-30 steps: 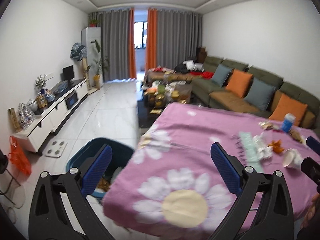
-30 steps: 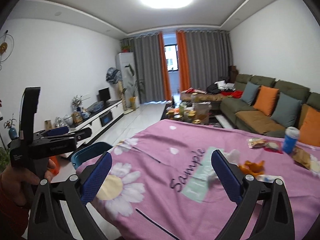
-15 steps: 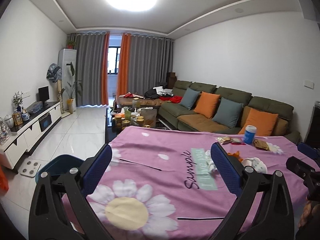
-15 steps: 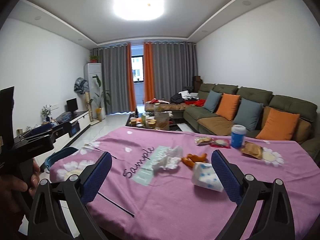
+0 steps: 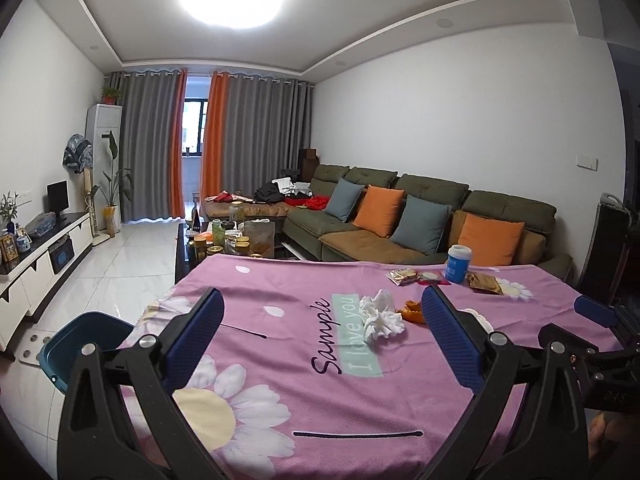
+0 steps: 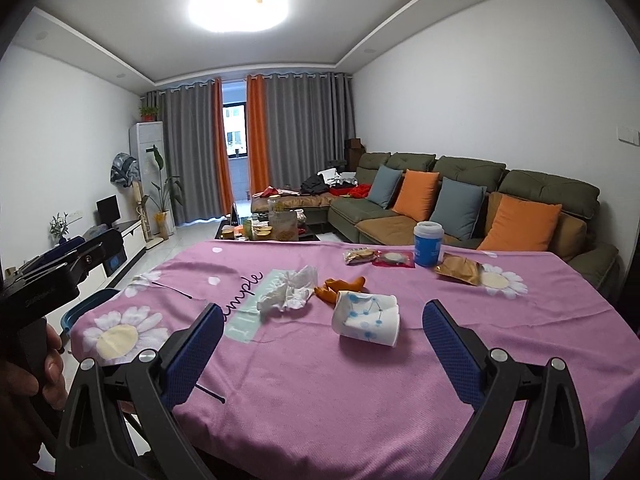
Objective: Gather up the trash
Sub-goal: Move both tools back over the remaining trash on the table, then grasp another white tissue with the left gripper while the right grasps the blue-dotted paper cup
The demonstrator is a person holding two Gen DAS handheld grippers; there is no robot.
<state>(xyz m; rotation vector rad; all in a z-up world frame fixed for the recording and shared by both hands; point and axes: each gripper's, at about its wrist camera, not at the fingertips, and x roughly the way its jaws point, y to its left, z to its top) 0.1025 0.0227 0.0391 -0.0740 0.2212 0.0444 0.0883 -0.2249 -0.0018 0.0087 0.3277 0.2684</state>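
Trash lies on a table under a pink flowered cloth (image 6: 360, 400). A crumpled white tissue (image 6: 290, 290) (image 5: 380, 318), orange peel (image 6: 340, 286) (image 5: 412, 306) and a crushed paper cup with blue print (image 6: 366, 320) sit mid-table. Farther back are a snack wrapper (image 6: 360, 256), a red packet (image 6: 392, 258), a blue cup (image 6: 428, 244) and a brown packet (image 6: 458, 268). My right gripper (image 6: 324, 344) is open and empty, just short of the paper cup. My left gripper (image 5: 320, 336) is open and empty, above the cloth near the tissue.
A teal bin (image 5: 80, 344) stands on the floor at the table's left corner. A green sofa (image 6: 480, 216) with cushions runs along the right. A cluttered coffee table (image 5: 232, 240) is beyond the table, and a white TV cabinet (image 5: 44, 256) lines the left wall.
Both grippers have swung right, away from the bin side, and now face the trash on the table. Both stayed open and empty.
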